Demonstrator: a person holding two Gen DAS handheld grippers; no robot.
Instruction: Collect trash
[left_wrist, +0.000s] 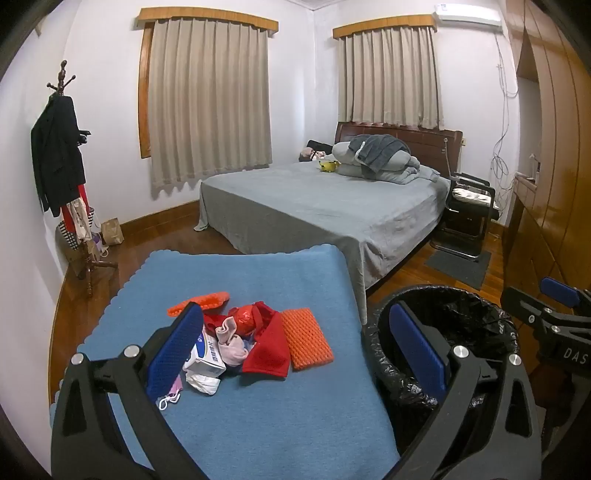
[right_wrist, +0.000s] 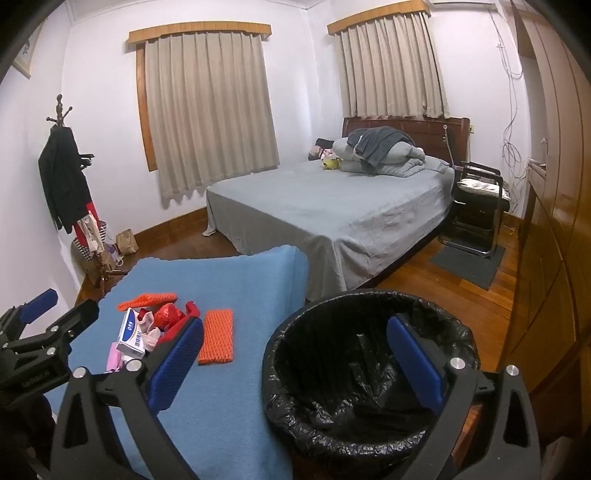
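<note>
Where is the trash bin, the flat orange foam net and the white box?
trash bin (right_wrist: 369, 373), right wrist view, on the black liner inside.
flat orange foam net (left_wrist: 306, 338), left wrist view, on its middle.
white box (left_wrist: 207, 356), left wrist view, on its printed top face.

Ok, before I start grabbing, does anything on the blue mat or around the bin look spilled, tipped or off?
Nothing spilled or tipped. The trash pile sits bunched on the blue mat, with one orange foam net lying flat beside it. The lined trash bin stands upright and looks empty, its black liner crumpled over the rim.
</note>
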